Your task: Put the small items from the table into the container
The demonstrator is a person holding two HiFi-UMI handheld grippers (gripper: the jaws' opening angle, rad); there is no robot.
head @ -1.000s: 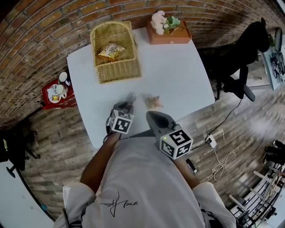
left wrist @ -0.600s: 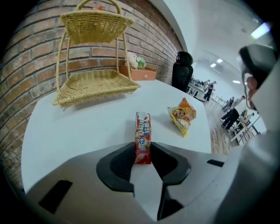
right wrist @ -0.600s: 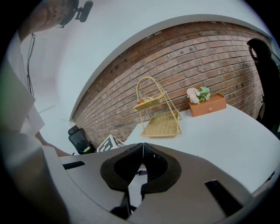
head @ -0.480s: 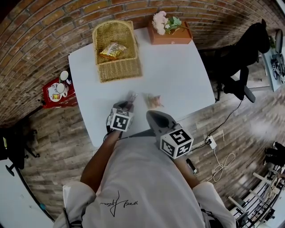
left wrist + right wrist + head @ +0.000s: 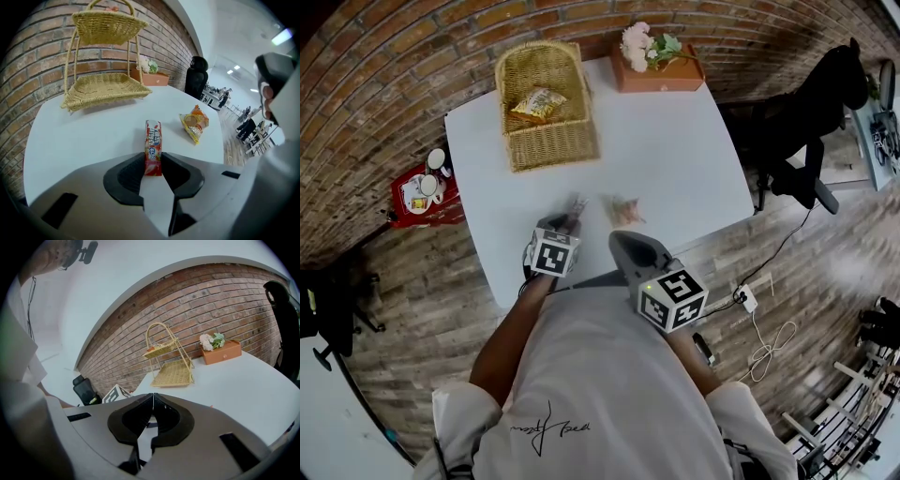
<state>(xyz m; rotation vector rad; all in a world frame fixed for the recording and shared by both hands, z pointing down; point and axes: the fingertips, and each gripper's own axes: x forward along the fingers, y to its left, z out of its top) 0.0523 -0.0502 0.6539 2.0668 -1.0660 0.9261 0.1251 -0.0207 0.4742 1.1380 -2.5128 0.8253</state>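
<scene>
- The wicker basket (image 5: pixel 548 150) stands at the far left of the desk (image 5: pixel 675 141), well beyond the left gripper (image 5: pixel 153 164) and a little to its left.
- That gripper grasps the near end of the red stick pack (image 5: pixel 153 140), whose long axis runs straight out from the jaws toward the far edge. It probably rests on the desk.
- The orange snack bag (image 5: pixel 194 123) lies to its right, apart from it.
- The right gripper (image 5: pixel 151 399), clenched on nothing, is the nearer one to that bag.
</scene>
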